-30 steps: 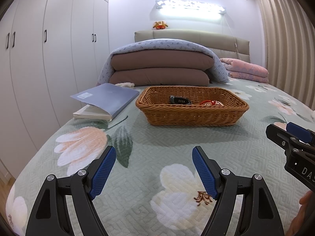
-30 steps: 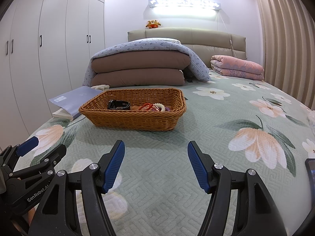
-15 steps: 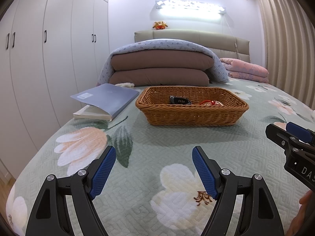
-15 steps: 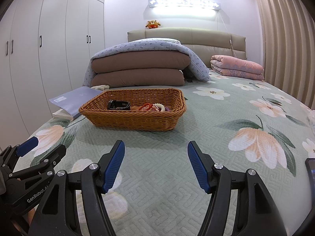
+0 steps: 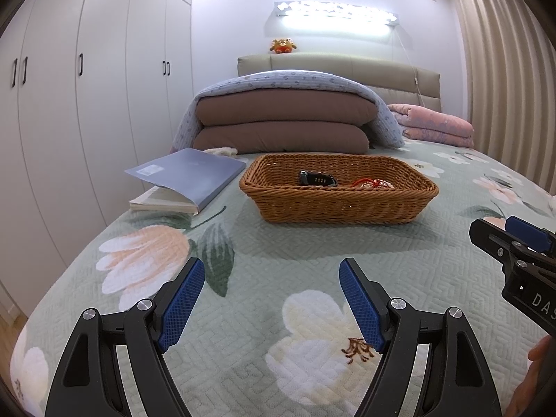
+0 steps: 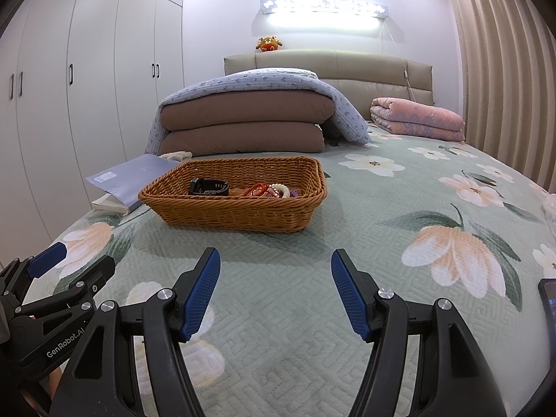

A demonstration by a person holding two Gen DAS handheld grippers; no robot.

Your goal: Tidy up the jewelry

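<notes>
So starting on the far left, there's a white built-in wardrobe wall (image 5: 69, 104) running along the bed's edge, and the floral quilted green bedspread (image 5: 278, 260) is dropping off right there, so not much slack on that side. Next over, a blue-grey softcover book (image 5: 189, 177) is lying half open, just beside the rectangular woven wicker basket (image 5: 333, 205). The left gripper (image 5: 271, 299) is hovering low over the bedspread with its blue-padded jaws spread wide, holding nothing. Inside the basket a black smartwatch (image 6: 208, 186) is sitting toward the left, and a tangle of red cord with white and purple bead bracelets (image 6: 274, 190) is lying near the middle-right. That's all the jewelry I can make out; whether more is sitting hidden behind the near wall, can't tell. The right gripper (image 6: 275, 290) is also hanging with its jaws spread apart and empty, well short of the basket. My read: either nothing's been sorted yet and everything's piled in one bin, or the gathering part is basically finished, hard to call. Further right, the bedspread is lying wide open up to a folded pink blanket (image 6: 417, 121) and beige pleated curtains (image 6: 504, 87), so that's the roomy side for moving stuff.
</notes>
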